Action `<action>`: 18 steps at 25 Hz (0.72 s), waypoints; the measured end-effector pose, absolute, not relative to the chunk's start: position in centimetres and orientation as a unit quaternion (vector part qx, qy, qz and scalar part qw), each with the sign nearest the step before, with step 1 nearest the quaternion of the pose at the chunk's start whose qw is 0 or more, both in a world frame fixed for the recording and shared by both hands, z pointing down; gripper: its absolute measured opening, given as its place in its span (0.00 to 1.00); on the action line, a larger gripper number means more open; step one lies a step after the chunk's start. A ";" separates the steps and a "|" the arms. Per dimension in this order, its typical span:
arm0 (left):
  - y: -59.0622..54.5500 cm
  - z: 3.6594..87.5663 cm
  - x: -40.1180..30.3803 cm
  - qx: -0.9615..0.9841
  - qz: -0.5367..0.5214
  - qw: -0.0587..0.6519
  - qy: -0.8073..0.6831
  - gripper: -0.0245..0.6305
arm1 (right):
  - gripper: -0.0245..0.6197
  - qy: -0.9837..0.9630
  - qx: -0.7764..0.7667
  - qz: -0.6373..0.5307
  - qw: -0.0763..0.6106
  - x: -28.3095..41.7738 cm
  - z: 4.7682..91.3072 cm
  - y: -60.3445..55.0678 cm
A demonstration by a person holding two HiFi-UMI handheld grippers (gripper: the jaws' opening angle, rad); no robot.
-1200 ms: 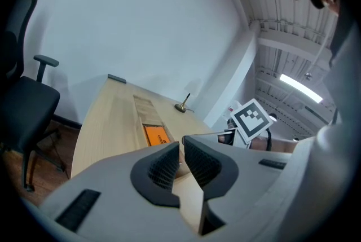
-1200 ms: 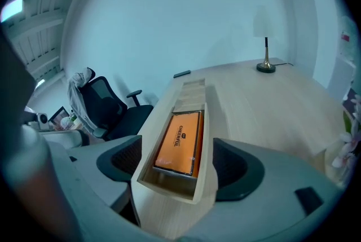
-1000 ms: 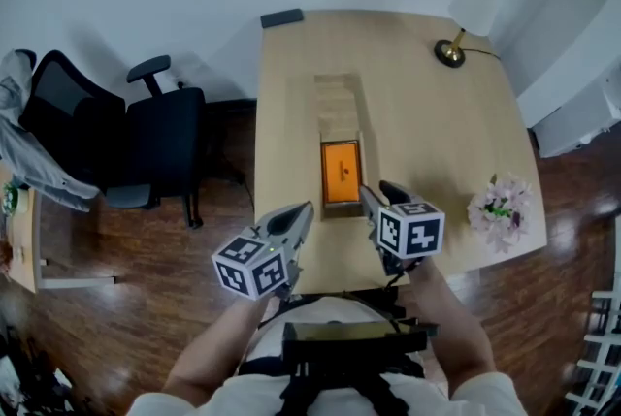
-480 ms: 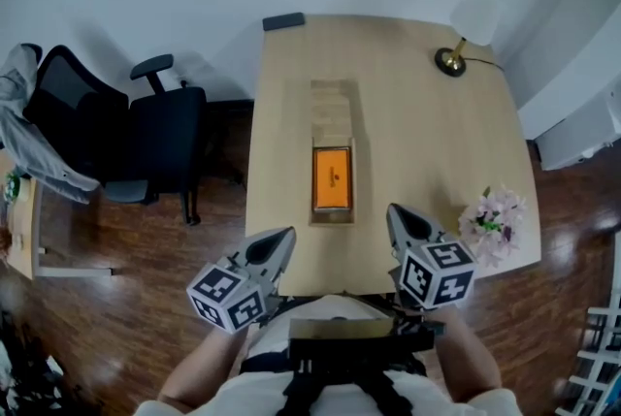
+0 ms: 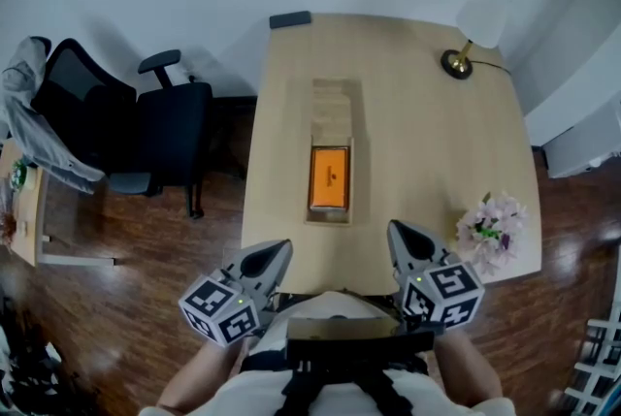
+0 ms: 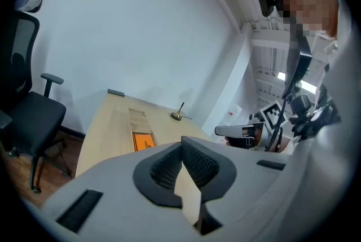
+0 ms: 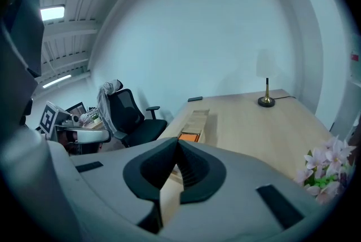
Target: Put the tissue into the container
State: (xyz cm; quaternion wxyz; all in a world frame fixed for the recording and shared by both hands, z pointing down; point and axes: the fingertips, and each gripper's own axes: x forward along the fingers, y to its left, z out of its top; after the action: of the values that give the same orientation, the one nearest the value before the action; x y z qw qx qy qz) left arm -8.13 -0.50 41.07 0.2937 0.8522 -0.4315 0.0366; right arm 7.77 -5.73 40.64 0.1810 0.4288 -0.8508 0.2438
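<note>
1. Orange tissue pack point(image 5: 330, 177) lying flat inside the near end of the long wooden container point(image 5: 333, 109), at the middle of the pale wood surface point(image 5: 427, 152). Dark print on the pack's top too small to read.
2. Left hand-held gripper point(image 5: 276, 252) and right hand-held gripper point(image 5: 399, 233) held over the surface's near edge, one to each side of the container and apart from it, both pointing away from the person (black-and-white square markers on each cube, the only other print in view).
3. Left jaws closed tip to tip with nothing between them; right jaws likewise shut and empty.
4. Wide bare wood on both sides of the container. Brass lamp point(image 5: 456, 63) by the far right corner, pink flowers point(image 5: 493, 228) near the right front edge, small dark object point(image 5: 290, 19) at the far edge.
5. Black office chair point(image 5: 146, 128) on the wood floor just left of the surface.
</note>
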 end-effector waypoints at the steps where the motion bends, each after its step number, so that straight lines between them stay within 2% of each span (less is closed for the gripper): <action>1: -0.5 41.0 -8.0 0.852 0.036 0.294 -0.432 0.04 | 0.04 -0.853 0.426 0.244 0.180 7.8 40.6 -5.7; 8: -0.4 40.6 -7.1 0.852 0.031 0.296 -0.431 0.04 | 0.04 -0.864 0.408 0.240 0.174 7.7 40.0 -5.7; 18: -0.3 40.6 -6.7 0.852 0.026 0.303 -0.427 0.04 | 0.04 -0.869 0.394 0.216 0.207 7.1 40.1 -5.6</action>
State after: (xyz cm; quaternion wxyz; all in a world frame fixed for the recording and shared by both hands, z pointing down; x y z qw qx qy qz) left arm -6.72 -0.29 40.57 0.3031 0.8516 -0.4269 0.0262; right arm 7.11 -5.58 40.14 0.2066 0.3942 -0.8690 0.2163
